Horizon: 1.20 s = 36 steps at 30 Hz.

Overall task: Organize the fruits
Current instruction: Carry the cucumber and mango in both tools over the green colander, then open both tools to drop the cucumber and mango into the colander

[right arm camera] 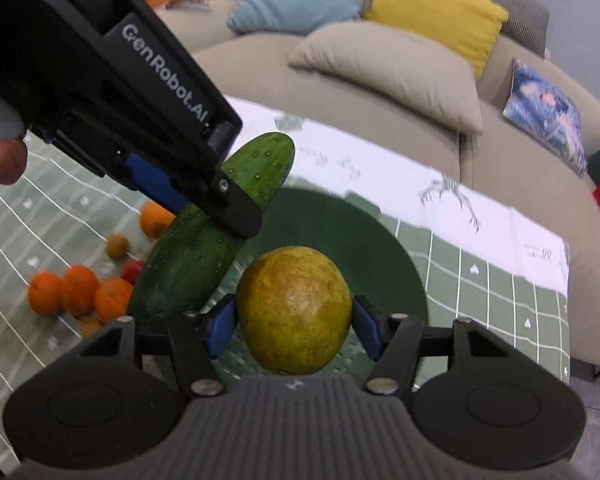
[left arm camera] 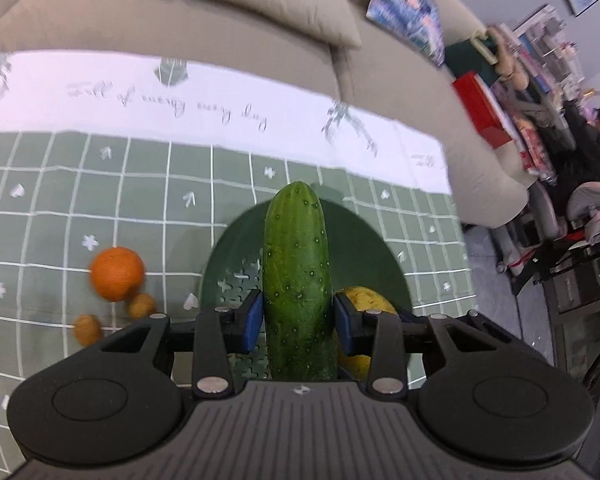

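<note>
1. The left hand-held gripper is clamped on a bumpy dark green cucumber, held just above the round dark green plastic plate.
2. The right hand-held gripper grips a yellow-green pear-like fruit over the same plate.
3. Looks like the drop-off step: lower both, then let go gently so nothing rolls off.
4. Round oranges wait on the green checked bench cloth.

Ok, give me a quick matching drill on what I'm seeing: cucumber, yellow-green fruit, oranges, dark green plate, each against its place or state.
Things:
1. cucumber
2. yellow-green fruit
3. oranges
4. dark green plate

States:
A. loose on the checked cloth
B. between the right gripper pads
C. below both held items
D. clamped in the left gripper

Pairs: 1-D, 2-B, 3-A, 4-C
</note>
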### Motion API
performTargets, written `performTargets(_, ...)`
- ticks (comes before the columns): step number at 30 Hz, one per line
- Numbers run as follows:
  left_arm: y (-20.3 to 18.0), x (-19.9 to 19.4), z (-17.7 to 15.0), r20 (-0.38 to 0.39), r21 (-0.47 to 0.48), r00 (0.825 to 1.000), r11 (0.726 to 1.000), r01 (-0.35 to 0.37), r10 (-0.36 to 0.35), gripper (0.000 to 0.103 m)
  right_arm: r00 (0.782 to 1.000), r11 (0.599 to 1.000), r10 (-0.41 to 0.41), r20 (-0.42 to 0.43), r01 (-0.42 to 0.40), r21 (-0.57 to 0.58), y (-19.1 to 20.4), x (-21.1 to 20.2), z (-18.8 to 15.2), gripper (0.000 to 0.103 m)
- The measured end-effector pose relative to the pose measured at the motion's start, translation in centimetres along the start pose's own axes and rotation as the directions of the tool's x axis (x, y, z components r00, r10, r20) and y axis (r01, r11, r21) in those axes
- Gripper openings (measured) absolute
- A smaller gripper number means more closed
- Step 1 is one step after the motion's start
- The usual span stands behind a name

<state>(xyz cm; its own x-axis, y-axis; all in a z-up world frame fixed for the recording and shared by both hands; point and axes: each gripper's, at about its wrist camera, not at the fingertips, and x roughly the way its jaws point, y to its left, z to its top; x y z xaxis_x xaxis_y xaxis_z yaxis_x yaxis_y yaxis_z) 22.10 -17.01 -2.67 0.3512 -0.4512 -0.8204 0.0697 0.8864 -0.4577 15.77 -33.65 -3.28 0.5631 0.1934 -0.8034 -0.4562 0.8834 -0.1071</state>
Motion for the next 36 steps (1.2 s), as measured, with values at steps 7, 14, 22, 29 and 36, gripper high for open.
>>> performTargets(7,-0.1,3.3,-0.5,-0.079,0.023,0.994,0.997,-0.068,0.070,0.042,0.993,0.997,0.070,-0.092,-0.072,-0.022,-1.3,3.8,0.1,0.059)
performTargets(14,-0.7,4.5,-0.6,-0.118,0.092,0.981,0.986,-0.142,0.152,0.042,0.980,0.989,0.128,-0.152,-0.138,-0.056,-1.1,6.0,0.3,0.059)
performTargets(22,-0.9,5.1,-0.7,-0.129,0.144,0.973,0.974,-0.174,0.192,0.043,0.970,0.986,0.156,-0.187,-0.165,-0.034,-1.5,7.3,0.9,0.059)
performTargets(29,-0.8,4.5,-0.8,-0.132,0.172,0.973,0.971,-0.163,0.187,0.051,0.975,0.991,0.119,-0.187,-0.128,-0.039,-1.5,7.1,1.9,0.060)
performTargets(36,-0.7,0.2,-1.3,-0.071,0.184,0.990,0.977,-0.106,0.121,0.053,0.991,0.998,0.035,-0.128,-0.043,-0.055,-1.0,3.9,3.5,0.073)
